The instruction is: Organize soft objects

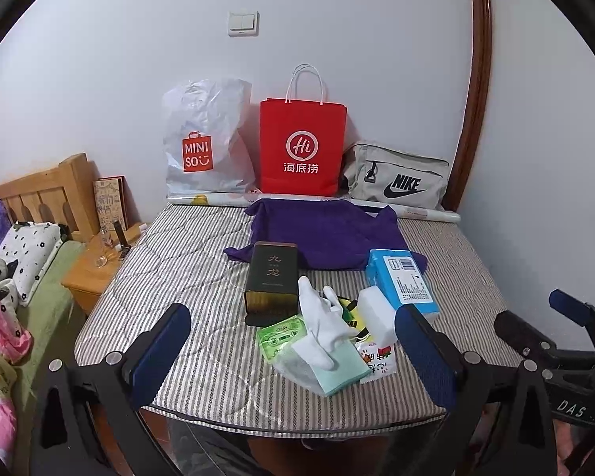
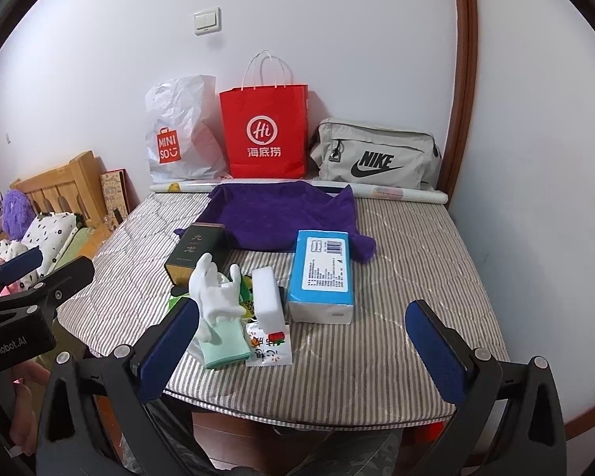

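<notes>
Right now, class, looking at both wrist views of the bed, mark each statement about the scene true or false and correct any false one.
1. The red paper bag stands between the white Miniso bag and the grey Nike bag. True.
2. The white glove is held in the left gripper. False: it lies on the pile; both the left and the right gripper are open and empty.
3. The purple cloth lies spread on the striped mattress. True.
4. The blue tissue pack sits inside the red bag. False: it rests on the mattress.
</notes>
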Demonstrator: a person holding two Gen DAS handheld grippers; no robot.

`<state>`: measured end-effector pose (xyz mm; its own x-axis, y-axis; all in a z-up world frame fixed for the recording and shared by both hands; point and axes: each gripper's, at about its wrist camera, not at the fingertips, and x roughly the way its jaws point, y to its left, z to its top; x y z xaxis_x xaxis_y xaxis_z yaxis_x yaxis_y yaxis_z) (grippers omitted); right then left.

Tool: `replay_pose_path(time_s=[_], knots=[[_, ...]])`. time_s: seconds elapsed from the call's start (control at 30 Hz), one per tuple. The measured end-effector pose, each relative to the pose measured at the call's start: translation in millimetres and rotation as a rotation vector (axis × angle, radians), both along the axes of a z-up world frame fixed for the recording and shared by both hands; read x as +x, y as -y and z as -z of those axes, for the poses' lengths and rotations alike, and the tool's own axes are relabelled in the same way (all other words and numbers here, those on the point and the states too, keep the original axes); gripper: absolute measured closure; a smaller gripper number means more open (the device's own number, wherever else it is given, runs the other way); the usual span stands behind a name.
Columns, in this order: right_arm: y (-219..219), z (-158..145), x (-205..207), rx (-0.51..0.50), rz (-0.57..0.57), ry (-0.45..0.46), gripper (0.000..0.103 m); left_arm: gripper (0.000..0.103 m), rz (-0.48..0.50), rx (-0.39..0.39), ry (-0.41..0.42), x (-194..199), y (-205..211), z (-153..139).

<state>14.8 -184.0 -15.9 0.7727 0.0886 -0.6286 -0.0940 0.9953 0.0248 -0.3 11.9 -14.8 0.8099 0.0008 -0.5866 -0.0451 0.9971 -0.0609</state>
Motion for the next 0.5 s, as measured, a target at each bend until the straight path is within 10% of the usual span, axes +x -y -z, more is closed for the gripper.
replay_pose_path(time_s=[0.5], knots=[[-2.6,0.6,-2.6,-0.002,0.001,0.004,0.001,0.000,-0.004,0.001,0.000,-2.0,-3.8,-2.7]])
